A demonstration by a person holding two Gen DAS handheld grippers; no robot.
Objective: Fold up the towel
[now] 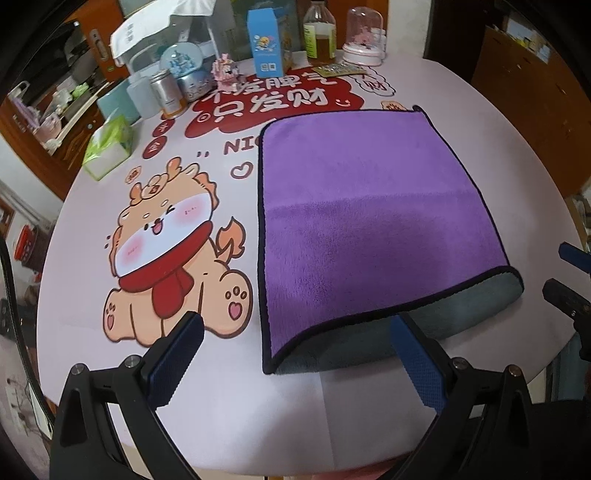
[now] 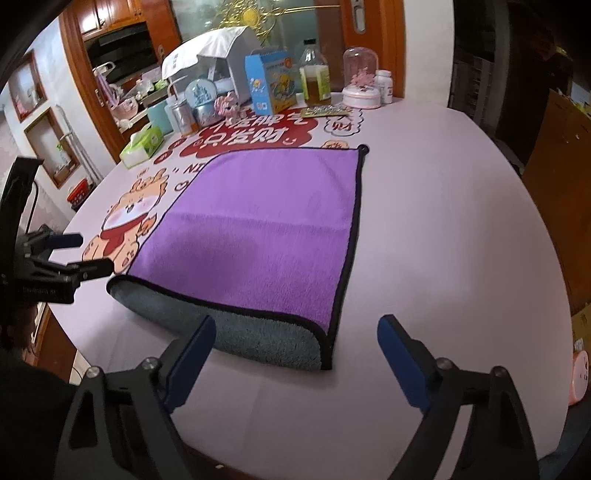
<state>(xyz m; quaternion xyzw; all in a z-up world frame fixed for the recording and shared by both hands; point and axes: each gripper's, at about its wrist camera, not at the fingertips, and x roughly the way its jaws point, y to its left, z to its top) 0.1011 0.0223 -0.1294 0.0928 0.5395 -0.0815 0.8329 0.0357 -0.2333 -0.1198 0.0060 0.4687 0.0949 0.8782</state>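
A purple towel with a black hem and a grey underside lies folded over on the round table, the fold at its near edge, where grey shows. It also shows in the right wrist view. My left gripper is open and empty, just short of the towel's near left corner. My right gripper is open and empty, just short of the near right corner. The right gripper's fingers show at the right edge of the left wrist view; the left gripper shows at the left of the right wrist view.
The table cover is pale lilac with a cartoon dragon and red lettering. At the far edge stand a tissue box, cans, a snow globe, a blue carton, a bottle and a glass dome.
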